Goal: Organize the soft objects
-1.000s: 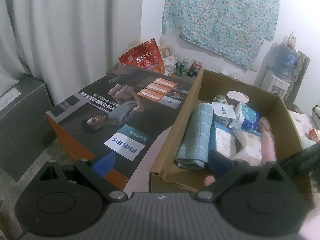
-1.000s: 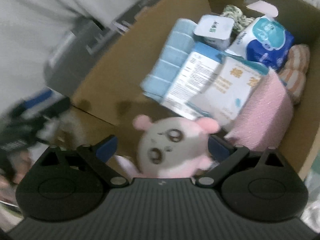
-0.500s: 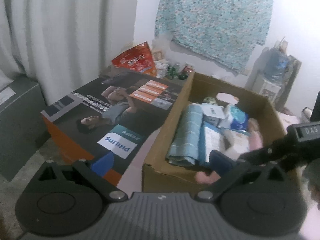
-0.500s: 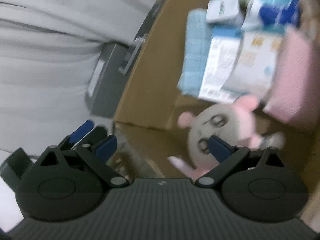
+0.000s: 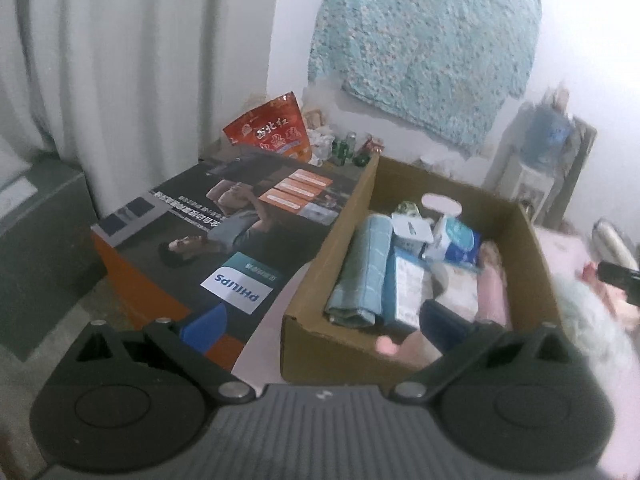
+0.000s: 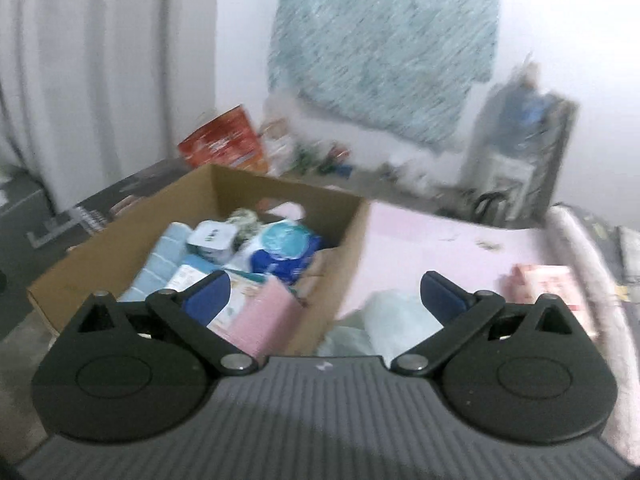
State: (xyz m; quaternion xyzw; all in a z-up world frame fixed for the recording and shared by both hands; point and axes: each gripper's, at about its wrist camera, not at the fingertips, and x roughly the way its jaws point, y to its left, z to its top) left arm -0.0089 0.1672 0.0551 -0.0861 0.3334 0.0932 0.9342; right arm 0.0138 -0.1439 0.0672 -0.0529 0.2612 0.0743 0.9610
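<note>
Cardboard box (image 6: 200,188) already packed: blue towel (image 5: 360,272), tissue packs, pink sponge (image 6: 264,320), pink plush (image 5: 408,346) at near wall. Left on pink sheet: pale crumpled cloth (image 6: 396,320), pink packet (image 6: 548,284). Right gripper (image 6: 325,294) hovers over box edge and cloth, jaws wide, empty. Left gripper (image 5: 320,320) level before box, spread, empty.

The whole right wrist view is motion-smeared, so the clutter along the wall (image 6: 320,160) beyond the fingertips (image 6: 208,292) cannot be made out. In the left wrist view, the pink plush toy (image 5: 404,346) just inside the right finger (image 5: 444,322) is a blur, mostly hidden behind the cardboard box (image 5: 340,344) wall. Off that finger's outer side, a pale fuzzy mass (image 5: 592,328) stays unreadable.
</note>
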